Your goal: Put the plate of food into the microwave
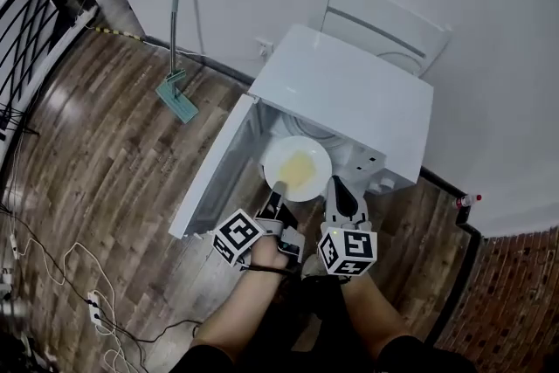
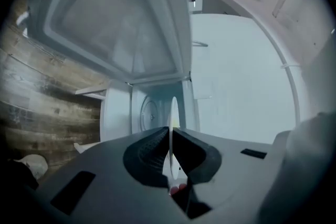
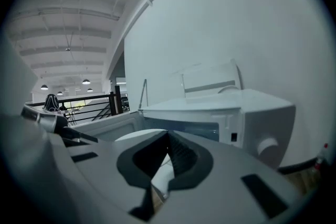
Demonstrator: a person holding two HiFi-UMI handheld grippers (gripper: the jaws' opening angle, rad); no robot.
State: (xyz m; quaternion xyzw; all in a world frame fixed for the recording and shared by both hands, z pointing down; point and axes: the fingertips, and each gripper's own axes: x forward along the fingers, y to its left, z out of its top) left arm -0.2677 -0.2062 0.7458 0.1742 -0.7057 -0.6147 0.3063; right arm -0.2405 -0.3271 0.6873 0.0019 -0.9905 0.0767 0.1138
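A white plate (image 1: 297,168) with yellow food hangs level at the mouth of the open white microwave (image 1: 349,92), which stands on the wooden floor. My left gripper (image 1: 278,186) is shut on the plate's near rim. In the left gripper view the plate (image 2: 172,110) shows edge-on, pinched between the pads of that gripper (image 2: 170,131), with the turntable (image 2: 149,113) in the cavity beyond. My right gripper (image 1: 337,182) is shut at the plate's right rim. The right gripper view shows its tips (image 3: 168,136) together and the plate (image 3: 137,136) just left of them; contact is unclear.
The microwave door (image 1: 214,175) swings out to the left. A white chair (image 1: 384,26) leans on the wall behind. A mop (image 1: 177,96) stands at the wall, cables (image 1: 87,293) trail at lower left, and a small bottle (image 1: 467,201) lies at the right. A railing (image 1: 35,13) runs far left.
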